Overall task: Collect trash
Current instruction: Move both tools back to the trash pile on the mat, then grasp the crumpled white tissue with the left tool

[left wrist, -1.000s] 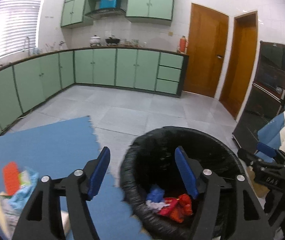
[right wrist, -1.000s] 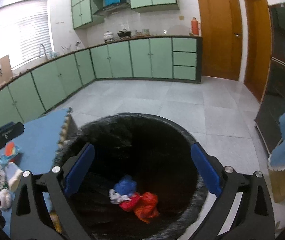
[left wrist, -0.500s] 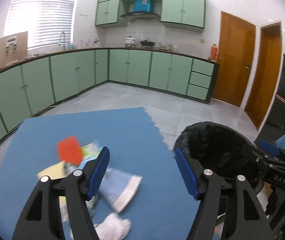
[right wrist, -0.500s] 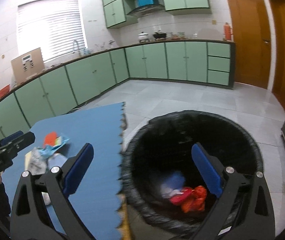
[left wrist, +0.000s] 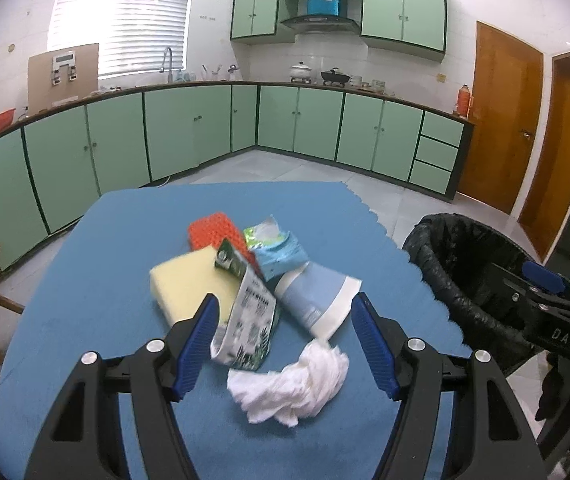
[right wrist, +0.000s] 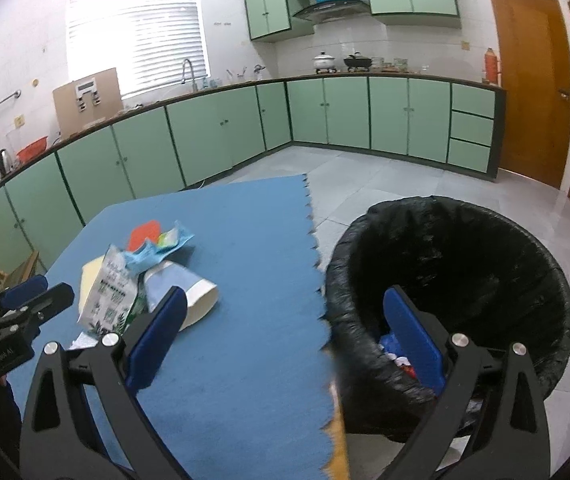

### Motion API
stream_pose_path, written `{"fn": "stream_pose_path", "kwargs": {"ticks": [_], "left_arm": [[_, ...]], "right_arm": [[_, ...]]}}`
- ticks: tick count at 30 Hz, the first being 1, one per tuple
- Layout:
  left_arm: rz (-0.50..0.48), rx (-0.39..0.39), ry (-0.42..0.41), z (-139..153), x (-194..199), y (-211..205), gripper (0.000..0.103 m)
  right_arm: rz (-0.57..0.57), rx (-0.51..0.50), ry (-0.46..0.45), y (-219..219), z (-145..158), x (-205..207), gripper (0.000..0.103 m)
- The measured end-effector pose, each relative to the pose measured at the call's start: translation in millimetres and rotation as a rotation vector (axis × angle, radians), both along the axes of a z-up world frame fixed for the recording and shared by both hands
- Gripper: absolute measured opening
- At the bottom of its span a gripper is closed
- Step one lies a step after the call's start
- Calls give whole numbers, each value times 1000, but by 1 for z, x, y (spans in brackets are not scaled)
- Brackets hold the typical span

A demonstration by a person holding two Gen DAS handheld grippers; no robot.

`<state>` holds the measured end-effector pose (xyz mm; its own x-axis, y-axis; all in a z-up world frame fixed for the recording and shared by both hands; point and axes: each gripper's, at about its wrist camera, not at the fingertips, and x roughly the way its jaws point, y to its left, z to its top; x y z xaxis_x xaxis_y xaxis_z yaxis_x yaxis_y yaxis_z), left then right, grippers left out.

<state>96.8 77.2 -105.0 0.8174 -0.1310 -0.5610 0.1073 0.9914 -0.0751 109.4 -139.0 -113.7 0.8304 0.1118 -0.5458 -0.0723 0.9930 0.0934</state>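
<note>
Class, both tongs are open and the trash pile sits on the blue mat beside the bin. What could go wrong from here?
1. The carton leans on the sponge and paper cup; grabbing one may drag the others.
2. The tissue is loose and could tear or slip.
3. The bin stands off the mat; items may drop during the carry.

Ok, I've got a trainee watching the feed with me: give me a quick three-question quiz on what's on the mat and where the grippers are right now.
1. True or false: the left gripper is shut on the crumpled white tissue.
2. Which item lies farthest from the left gripper: (a) yellow sponge, (b) orange mesh pad, (c) green-and-white carton?
3. On which side of the blue mat does the black-lined bin stand in the right wrist view?

Key: 1. False; its jaws are open and empty. 2. (b). 3. To the mat's right.
</note>
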Motion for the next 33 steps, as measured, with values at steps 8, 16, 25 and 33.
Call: {"fn": "stream_pose_path", "kwargs": {"ticks": [8, 16, 25, 33], "left_arm": [[2, 6, 29, -21, -10, 2, 67], [6, 31, 60, -41, -8, -1, 67], [26, 42, 110, -62, -4, -3, 67], [-30, 17, 152, -73, 0, -9, 49]], "right_arm": [[23, -37, 1, 17, -10, -1, 96], [17, -35, 22, 12, -22, 1, 95], [26, -31, 44, 13, -32, 2, 95], [41, -36, 63, 17, -38, 3, 95]]}}
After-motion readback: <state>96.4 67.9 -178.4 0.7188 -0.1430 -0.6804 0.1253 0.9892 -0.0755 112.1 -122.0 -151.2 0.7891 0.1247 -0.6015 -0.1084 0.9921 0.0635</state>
